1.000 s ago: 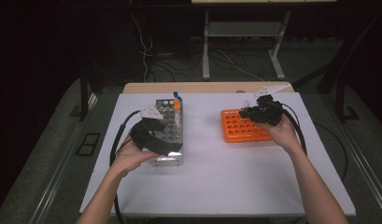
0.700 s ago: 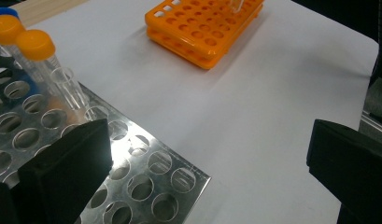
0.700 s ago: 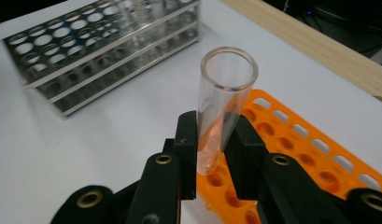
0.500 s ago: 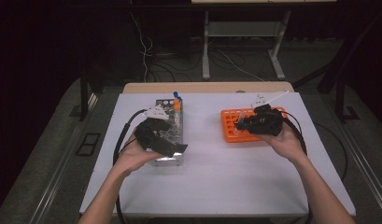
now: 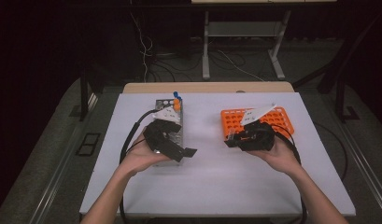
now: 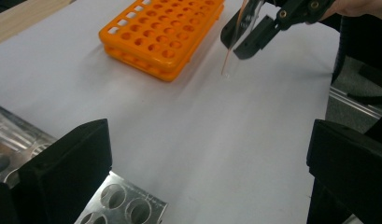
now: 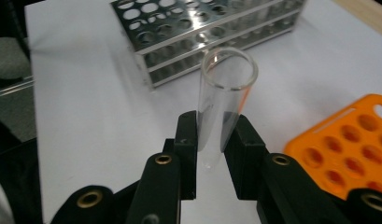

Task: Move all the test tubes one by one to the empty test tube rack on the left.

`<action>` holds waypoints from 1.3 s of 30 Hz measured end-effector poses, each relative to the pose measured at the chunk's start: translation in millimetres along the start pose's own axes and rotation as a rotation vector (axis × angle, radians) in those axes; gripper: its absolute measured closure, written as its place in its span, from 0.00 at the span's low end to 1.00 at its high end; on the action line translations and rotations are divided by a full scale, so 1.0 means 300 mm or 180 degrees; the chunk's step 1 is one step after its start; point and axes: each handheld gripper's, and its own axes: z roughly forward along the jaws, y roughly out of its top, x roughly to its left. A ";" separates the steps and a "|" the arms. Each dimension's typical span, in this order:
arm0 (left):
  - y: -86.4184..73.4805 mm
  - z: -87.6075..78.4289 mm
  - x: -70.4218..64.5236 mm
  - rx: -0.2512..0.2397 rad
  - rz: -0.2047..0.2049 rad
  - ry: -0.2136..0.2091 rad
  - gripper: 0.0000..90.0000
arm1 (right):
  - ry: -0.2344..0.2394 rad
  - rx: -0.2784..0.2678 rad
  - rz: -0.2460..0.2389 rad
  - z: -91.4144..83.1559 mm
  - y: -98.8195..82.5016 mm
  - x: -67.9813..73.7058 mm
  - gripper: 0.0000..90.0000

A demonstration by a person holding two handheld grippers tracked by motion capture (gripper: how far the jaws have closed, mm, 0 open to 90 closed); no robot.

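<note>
Presently we held one clear glass tube (image 7: 224,109) clamped in our right gripper (image 7: 215,140), between orange rack (image 5: 257,122) and steel rack (image 5: 168,131); left gripper (image 6: 202,177) wide, empty; racking remained.

From above the near edge we are looking forward and down over the whole white table (image 5: 212,186). Riding low on each gripper, we are looking close along its jaws: leftward at the metal rack (image 7: 202,32), rightward at the orange rack (image 6: 160,37), both also seen overhead.
</note>
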 end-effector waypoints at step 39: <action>0.047 0.115 -0.111 0.0674 0.0783 -0.0705 0.73 | 0.0622 0.0302 -0.0515 0.176 0.035 0.231 0.83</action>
